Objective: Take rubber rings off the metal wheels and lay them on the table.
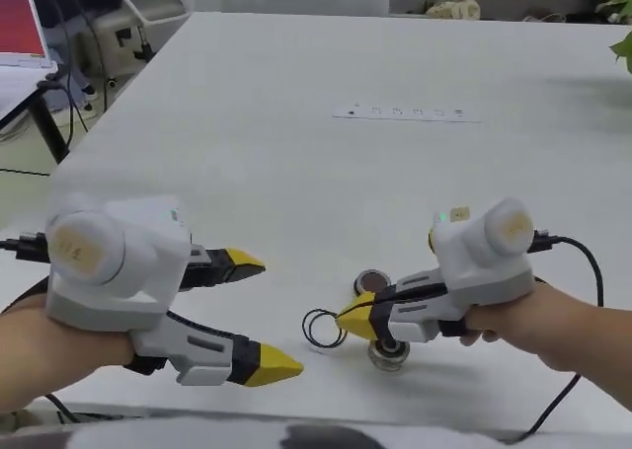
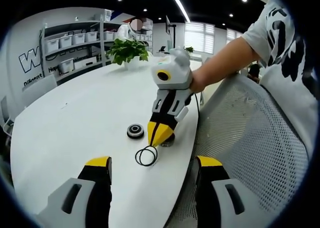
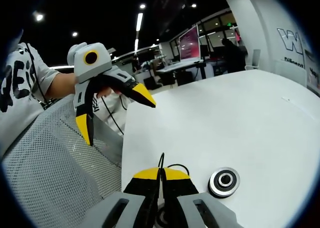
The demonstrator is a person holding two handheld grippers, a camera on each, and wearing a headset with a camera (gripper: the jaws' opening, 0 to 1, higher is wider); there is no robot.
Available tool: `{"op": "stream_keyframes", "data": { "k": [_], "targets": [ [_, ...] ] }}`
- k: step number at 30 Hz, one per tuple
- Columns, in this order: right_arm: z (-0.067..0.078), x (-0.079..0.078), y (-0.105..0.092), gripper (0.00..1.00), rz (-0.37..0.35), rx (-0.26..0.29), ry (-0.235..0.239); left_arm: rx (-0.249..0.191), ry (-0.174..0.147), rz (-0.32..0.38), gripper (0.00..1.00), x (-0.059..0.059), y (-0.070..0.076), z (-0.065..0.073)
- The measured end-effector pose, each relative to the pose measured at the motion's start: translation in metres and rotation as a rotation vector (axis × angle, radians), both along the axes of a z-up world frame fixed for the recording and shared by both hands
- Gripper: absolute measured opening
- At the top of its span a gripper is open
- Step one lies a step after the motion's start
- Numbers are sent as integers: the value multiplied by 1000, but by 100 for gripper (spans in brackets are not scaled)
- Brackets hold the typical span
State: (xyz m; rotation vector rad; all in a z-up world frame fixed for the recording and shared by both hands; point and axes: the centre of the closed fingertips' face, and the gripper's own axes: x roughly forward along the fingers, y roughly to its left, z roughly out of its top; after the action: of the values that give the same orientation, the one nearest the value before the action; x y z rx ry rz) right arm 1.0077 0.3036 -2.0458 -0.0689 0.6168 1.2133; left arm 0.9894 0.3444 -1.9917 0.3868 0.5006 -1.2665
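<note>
Rubber rings (image 1: 321, 329) lie as two thin black loops flat on the white table (image 1: 415, 173), just to the near-left of the dark-rimmed metal wheel (image 1: 372, 281), which looks to have its own ring on. Your right gripper (image 1: 346, 321) sits on the near side of that wheel with its jaws pressed together and the tips at the loops. In the right gripper view a black strand comes out of the seam between the jaws, so they seem to pinch one loop, though the strand is too thin to be sure. A second wheel (image 1: 387, 352) stands under that gripper, close beside the dark-rimmed one and nearer you. Your left gripper (image 1: 262, 313) hovers well to the left of the wheel, jaws spread wide, holding nothing.

Expect the rubber rings to be light, soft and stretchy: they will flop, cling to the jaws and may snap back onto a rim. The wheel is small, hard and likely to skid, so pin its hub with one gripper. Hook the other's tip under the ring's outer edge and peel sideways.
</note>
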Motion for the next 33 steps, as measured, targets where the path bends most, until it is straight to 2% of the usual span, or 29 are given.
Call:
{"op": "stream_keyframes", "data": {
  "k": [16, 21, 27, 33],
  "targets": [
    [-16, 13, -10, 0, -73, -46, 26, 10, 13, 7, 65, 2, 3, -6],
    [-20, 15, -12, 6, -87, -59, 30, 14, 16, 4, 65, 2, 3, -7],
    [-18, 16, -16, 8, -93, -61, 26, 23, 20, 4, 65, 5, 5, -10],
    [-7, 20, -20, 10, -111, -27, 18, 27, 18, 0, 64, 8, 3, -9]
  ]
}}
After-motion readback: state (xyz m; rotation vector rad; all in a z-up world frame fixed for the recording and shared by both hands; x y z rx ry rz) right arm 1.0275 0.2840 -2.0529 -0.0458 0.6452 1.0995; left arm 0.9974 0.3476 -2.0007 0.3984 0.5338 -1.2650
